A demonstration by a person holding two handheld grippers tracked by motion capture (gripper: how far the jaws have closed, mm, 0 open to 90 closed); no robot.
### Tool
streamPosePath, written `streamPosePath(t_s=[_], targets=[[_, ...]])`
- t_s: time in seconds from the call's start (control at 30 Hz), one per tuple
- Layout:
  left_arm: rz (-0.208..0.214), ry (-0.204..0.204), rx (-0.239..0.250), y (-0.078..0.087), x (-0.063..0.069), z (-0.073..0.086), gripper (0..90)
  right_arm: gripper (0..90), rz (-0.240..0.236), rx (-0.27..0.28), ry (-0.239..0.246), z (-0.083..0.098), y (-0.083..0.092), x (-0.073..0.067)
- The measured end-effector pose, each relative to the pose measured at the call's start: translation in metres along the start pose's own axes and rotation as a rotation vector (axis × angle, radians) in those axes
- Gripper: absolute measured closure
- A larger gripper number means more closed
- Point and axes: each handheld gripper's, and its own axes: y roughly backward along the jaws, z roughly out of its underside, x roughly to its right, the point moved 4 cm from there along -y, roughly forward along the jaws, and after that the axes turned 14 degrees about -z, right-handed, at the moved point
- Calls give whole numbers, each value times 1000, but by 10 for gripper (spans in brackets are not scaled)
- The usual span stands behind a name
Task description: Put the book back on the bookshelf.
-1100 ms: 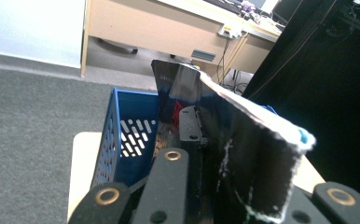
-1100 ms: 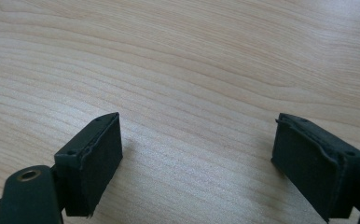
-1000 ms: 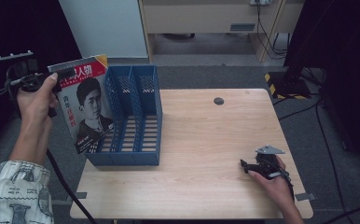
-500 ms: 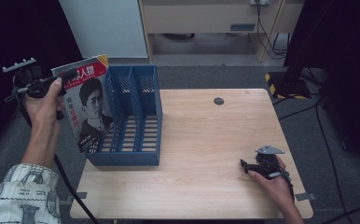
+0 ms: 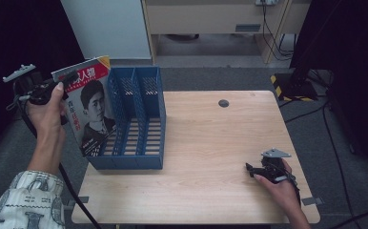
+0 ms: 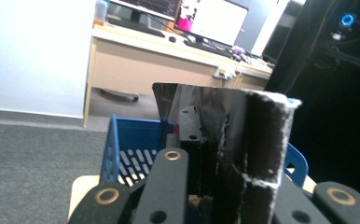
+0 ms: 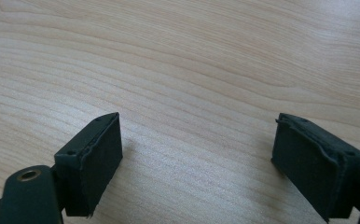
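From the high view, we see the left gripper [image 5: 53, 90] pinching a magazine [image 5: 89, 112] at its upper left edge, holding it upright and tilted against the left outer side of the blue file rack [image 5: 137, 119], at the left end of the surface [image 5: 210, 157]. The right gripper [image 5: 251, 169] rests on the surface, well apart.

In the left gripper view, the fingers [image 6: 169, 186] press on the magazine's [image 6: 225, 140] edge, above the rack [image 6: 131, 149]. We judge it light, thin, glossy and floppy: gripped near the spine it should hold flatter than by loose pages.

In the right gripper view, the fingers [image 7: 92, 161] stand spread over bare wood, holding nothing.
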Motion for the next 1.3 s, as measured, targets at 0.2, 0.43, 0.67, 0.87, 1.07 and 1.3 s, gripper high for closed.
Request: streamPosePath(t_s=[0.2,0.43,0.67,0.87,1.07,1.3], targets=[[20,-1,16,0,-1,0,857,161,0,0,2,0,0,0],[34,10,50,-1,3,3,858,161,0,0,3,0,0,0],[34,3,90,-4,10,8,855,161,0,0,2,0,0,0],[33,-18,77,-6,13,14,853,161,0,0,-1,0,0,0],[24,-9,80,-7,12,18,853,161,0,0,2,0,0,0],[25,1,82,-7,10,20,853,161,0,0,2,0,0,0]])
